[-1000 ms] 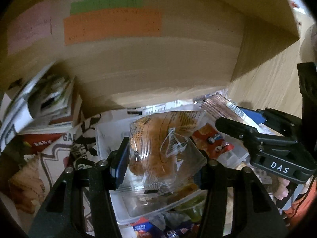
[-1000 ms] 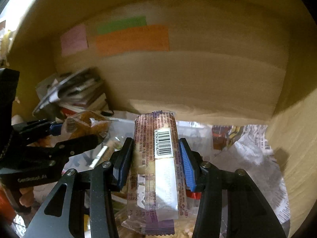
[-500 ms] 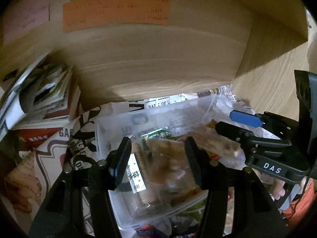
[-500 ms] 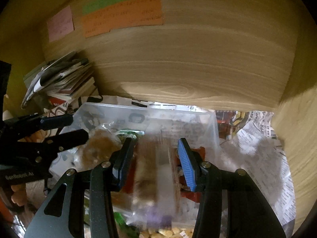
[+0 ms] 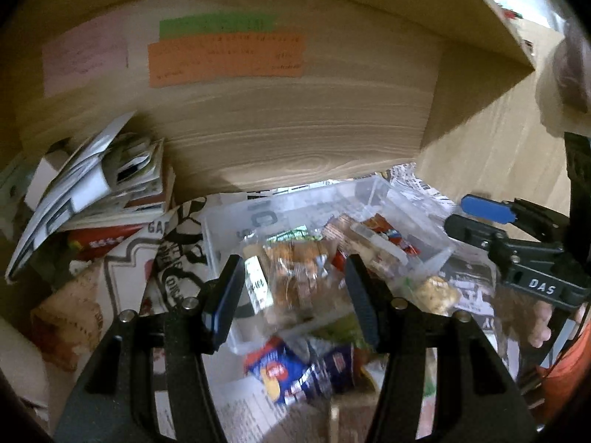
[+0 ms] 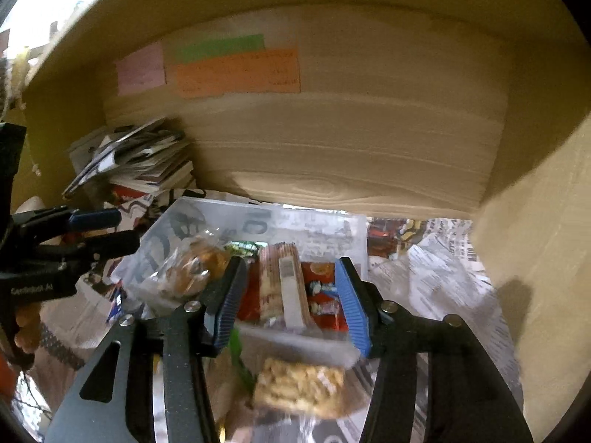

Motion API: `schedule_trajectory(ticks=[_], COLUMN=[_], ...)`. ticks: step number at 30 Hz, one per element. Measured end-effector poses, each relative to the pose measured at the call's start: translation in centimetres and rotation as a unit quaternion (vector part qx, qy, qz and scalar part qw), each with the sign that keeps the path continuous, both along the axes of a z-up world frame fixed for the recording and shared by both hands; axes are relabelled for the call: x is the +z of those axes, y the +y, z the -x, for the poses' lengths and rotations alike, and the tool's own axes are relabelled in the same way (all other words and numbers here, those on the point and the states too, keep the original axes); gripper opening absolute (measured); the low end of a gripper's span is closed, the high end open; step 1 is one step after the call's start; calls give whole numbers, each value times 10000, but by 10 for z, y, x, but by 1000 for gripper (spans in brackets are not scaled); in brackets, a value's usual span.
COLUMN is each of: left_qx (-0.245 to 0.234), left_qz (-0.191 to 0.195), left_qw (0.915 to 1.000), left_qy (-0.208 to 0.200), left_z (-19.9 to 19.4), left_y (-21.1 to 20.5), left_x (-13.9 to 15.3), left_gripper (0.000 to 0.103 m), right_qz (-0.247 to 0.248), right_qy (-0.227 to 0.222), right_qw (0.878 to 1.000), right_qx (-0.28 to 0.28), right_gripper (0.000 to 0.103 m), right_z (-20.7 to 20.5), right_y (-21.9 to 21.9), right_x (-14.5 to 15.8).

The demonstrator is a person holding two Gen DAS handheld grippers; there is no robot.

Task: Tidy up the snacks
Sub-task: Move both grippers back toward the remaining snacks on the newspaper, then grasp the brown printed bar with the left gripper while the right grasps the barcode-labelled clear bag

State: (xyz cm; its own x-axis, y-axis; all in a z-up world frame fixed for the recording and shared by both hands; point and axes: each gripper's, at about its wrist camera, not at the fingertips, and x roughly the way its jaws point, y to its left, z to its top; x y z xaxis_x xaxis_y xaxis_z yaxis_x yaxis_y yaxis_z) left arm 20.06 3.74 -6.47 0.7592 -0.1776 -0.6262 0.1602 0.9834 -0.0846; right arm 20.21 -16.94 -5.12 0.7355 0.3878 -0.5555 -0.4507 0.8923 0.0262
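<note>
**Clear plastic bin holds the snacks; both grippers spread and empty**

Clear plastic forms the bin [image 6: 314, 221] that is seen on the newspaper-lined shelf [image 6: 436, 265], close to the wooden back wall [image 6: 351, 140]. Inside it, a bagged pastry [image 6: 195, 265] lies toward the left end, a long wafer pack [image 6: 286, 284] with a white label lies in the middle, and a red wrapper [image 6: 325, 291] lies partly under the wafer pack. A green wrapper [image 6: 242, 247] behind them is mostly hidden.

The right gripper [image 6: 288, 304] is held with its jaws spread wide over the bin's near edge; nothing is pinched between them. The left gripper [image 5: 291, 301] is likewise spread apart and empty, above the bin's left end.

Outside the bin, a pack of pale crunchy pieces [image 6: 299, 387] lies on the shelf just in front of the near wall, and a blue snack bag [image 5: 295, 373] is seen below the left gripper; both are blurred and their print cannot be read. A stack of booklets [image 5: 103, 181] is piled in the shelf's back left corner. Coloured paper notes [image 5: 225, 59] are stuck on the back wall, their writing illegible.
</note>
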Motion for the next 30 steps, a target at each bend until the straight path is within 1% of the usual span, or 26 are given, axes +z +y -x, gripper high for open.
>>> schedule_trajectory(ticks=[5,7,12,16,22,30], left_qx=[15,2,-35,-63,-100,-50], left_qz=[79,79,-22,-58,-41,171], left_qw=[10000,10000,9999,9998,9992,9981], left_qy=[1,15,106,202,386,582], left_z=[29,39,60,74,85,92], left_y=[0,-1,-12,-20,-27,-27], left_x=[-3,-5,-19,-31,-51,-78], left_gripper=[56,56,56,56,56,56], right_qz=[-51,-100,-138,-148,-228,-246], right_qy=[-30,-2,38,98,319,578], right_qw=[10000,9999,9999,9998,9991,9975], right_qx=[-16,4,64,107,149,307], right_gripper=[50,53,58,58,60,60], right_z=[28,40,62,79,90,91], right_y=[-13,-17,-17,-14,-7,11], right_x=[-3,-7,-16,-26,-46,-67])
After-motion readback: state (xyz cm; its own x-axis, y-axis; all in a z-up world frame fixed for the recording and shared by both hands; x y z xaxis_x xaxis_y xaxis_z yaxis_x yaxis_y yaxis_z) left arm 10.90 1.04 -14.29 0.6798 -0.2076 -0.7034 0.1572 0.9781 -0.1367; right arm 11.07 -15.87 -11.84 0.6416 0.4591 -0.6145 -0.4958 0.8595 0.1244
